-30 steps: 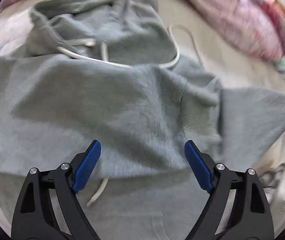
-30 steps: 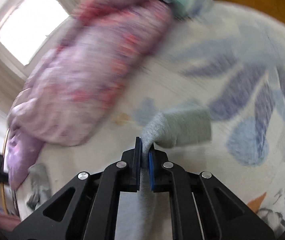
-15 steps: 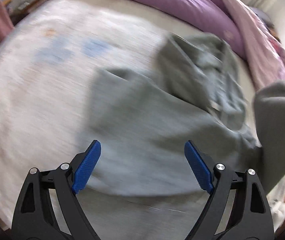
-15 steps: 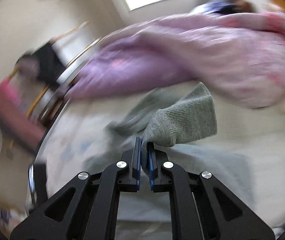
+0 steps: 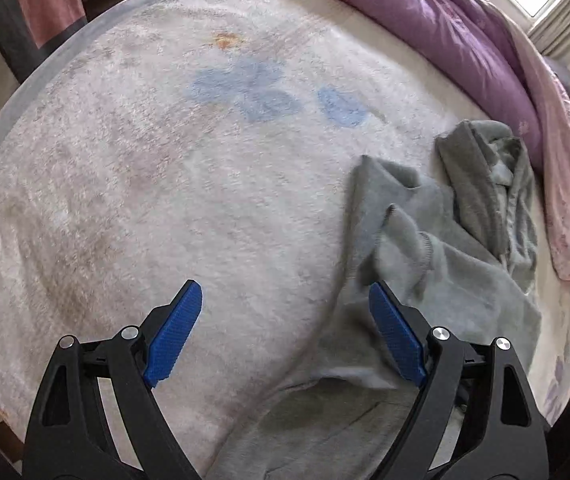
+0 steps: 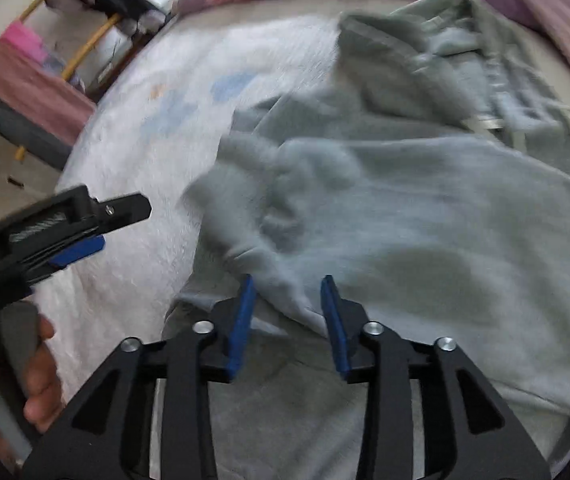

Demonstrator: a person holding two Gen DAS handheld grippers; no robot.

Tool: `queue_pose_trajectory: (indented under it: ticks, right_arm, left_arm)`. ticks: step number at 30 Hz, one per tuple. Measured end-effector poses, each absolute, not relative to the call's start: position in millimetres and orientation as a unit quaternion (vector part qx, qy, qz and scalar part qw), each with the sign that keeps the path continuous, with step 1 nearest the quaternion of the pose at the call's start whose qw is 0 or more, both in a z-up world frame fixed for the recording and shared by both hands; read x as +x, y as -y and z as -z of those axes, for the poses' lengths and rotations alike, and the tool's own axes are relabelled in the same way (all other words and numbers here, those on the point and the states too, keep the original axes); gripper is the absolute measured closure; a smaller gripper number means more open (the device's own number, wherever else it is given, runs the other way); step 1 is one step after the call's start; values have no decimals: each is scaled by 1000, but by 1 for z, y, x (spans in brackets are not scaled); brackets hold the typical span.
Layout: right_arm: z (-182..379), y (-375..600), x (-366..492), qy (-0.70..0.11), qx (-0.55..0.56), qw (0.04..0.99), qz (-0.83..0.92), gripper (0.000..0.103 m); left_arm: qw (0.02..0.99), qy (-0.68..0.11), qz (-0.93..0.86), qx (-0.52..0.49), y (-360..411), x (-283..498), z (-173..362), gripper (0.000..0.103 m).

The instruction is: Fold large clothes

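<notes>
While tilted down, right gripper [image 6: 287, 312] jaws opening, hoodie [image 6: 405, 216] released

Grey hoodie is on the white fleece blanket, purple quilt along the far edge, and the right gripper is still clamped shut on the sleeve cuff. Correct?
Not quite. The right gripper is no longer clamped: its jaws have just been opening, and the right wrist view shows the pads apart, gripping nothing. The grey hoodie does lie on the white fleece blanket, with the purple quilt along the far edge.

Hoodie on bed, toward the quilt side.

Hoodie [image 5: 445, 256] lies on the bed cover [image 5: 165, 184]; quilt [image 5: 465, 40] runs along the far edge behind it. Left gripper [image 5: 285, 336] over the cover, left of the hoodie; right gripper [image 6: 287, 316] over it.
</notes>
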State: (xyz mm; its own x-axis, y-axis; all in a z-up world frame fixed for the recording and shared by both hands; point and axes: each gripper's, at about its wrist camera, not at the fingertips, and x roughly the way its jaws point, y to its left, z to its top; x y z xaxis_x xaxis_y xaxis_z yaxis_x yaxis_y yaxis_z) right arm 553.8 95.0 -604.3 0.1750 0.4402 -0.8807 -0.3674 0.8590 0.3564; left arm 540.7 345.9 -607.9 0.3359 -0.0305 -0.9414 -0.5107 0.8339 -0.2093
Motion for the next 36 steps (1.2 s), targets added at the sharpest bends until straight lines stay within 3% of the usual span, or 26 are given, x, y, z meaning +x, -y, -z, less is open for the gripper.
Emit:
queue_pose_trajectory:
  ticks: [5, 13, 21, 36]
  right_arm:
    - [566, -21, 587, -564, 59, 795, -213, 60]
    - [530, 74, 685, -537, 118, 820, -157, 41]
    - [577, 97, 782, -561, 166, 797, -146, 36]
    - [671, 110, 883, -581, 276, 755, -128, 36]
  left_arm:
    - [805, -543, -84, -223, -314, 578, 585, 17]
    - [833, -526, 10, -171, -251, 696, 563, 16]
    - [808, -559, -10, -185, -256, 806, 604, 16]
    - [785, -606, -13, -127, -239, 894, 688, 17]
